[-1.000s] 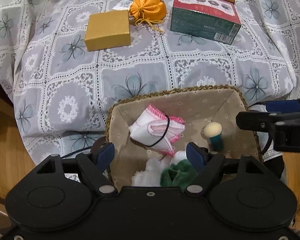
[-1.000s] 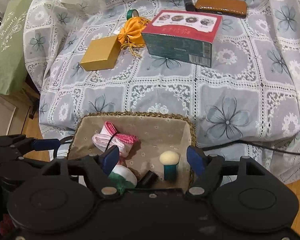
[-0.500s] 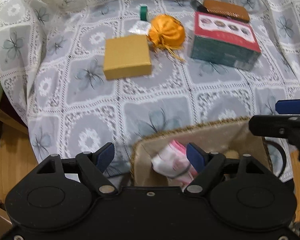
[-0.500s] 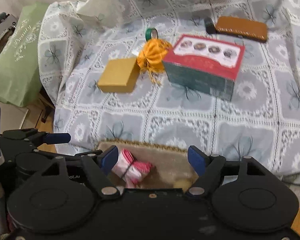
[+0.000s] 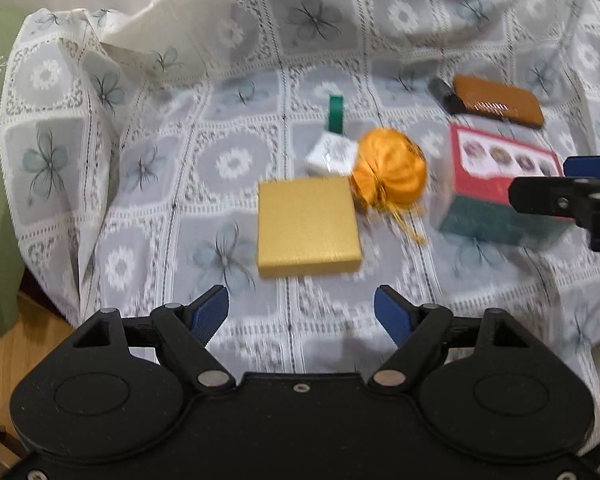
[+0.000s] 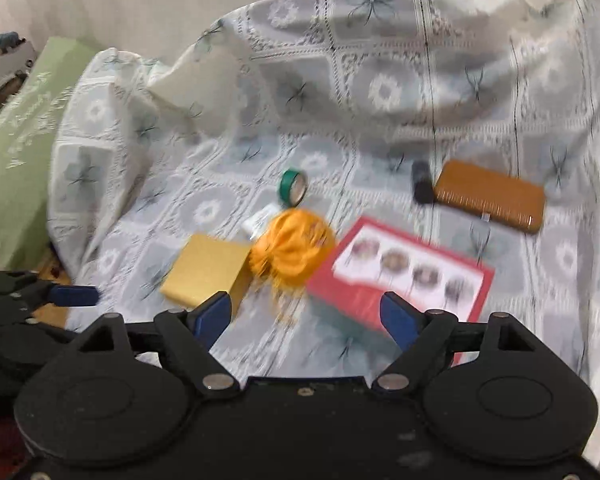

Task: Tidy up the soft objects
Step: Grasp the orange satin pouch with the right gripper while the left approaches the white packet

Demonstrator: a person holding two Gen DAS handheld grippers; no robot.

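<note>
Across the floral cloth (image 5: 148, 216), a red box (image 6: 404, 276), gold box (image 5: 306, 226), orange pouch (image 5: 392, 172) touching it, and green tape (image 6: 293, 186) are seen; left gripper (image 5: 301, 314) and right gripper (image 6: 306, 318) are held spread, empty.

The left gripper (image 5: 301, 314) hangs with jaws spread wide and empty above the lace floral cloth (image 5: 228, 168). Ahead lies a gold box (image 5: 307, 232), touching an orange drawstring pouch (image 5: 392, 172). The right gripper (image 5: 568, 196) crosses a red-topped green box (image 5: 496, 168).
</note>
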